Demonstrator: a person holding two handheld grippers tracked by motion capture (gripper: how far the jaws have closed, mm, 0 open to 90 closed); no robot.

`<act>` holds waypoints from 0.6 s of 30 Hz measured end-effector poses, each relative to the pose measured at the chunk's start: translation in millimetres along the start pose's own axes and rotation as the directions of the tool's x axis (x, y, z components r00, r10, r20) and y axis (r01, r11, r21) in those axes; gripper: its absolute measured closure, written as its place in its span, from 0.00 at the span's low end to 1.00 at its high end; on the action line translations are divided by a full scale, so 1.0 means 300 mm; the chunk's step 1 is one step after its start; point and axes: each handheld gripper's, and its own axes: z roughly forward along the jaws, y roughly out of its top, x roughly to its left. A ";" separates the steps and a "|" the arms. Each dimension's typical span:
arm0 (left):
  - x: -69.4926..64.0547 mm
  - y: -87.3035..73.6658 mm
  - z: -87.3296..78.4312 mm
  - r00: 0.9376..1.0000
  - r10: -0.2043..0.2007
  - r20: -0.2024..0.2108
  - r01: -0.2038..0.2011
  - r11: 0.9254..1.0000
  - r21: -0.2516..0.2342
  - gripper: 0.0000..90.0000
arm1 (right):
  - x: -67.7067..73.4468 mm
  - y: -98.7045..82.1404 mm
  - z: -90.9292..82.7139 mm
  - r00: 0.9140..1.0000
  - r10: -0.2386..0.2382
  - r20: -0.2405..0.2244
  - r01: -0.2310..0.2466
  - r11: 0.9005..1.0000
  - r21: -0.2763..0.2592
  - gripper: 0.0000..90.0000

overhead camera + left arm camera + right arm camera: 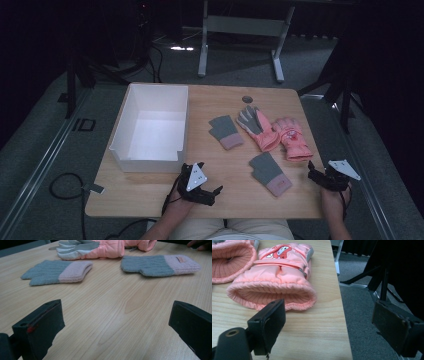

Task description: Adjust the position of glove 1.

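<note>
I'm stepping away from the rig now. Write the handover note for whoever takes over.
Left tool: open, holds nothing, low over the table's near edge, pointing toward the knit gloves.
Right tool: open, holds nothing, at the table's right edge, just short of the cuff of the pink ski glove with the cartoon patch.
Things: two grey-and-pink knit gloves and two pink ski gloves, the other palm up, all lie on the table. White box at left has nothing in it.
Done: nothing moved into the box.
Left: probably all four gloves, if the box is the goal.
</note>
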 end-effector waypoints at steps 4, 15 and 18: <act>0.000 0.000 -0.001 1.000 -0.004 -0.010 0.004 1.000 0.001 0.00 | -0.003 0.001 0.002 1.000 0.004 -0.002 -0.004 1.000 0.008 0.14; 0.002 -0.001 -0.003 1.000 -0.011 -0.011 0.011 1.000 -0.006 0.00 | 0.002 0.002 0.005 1.000 -0.008 0.005 0.008 1.000 0.018 0.14; 0.003 -0.001 -0.003 1.000 -0.011 -0.004 0.011 1.000 -0.006 0.00 | 0.004 0.007 0.006 1.000 -0.008 -0.003 0.009 0.999 0.041 0.14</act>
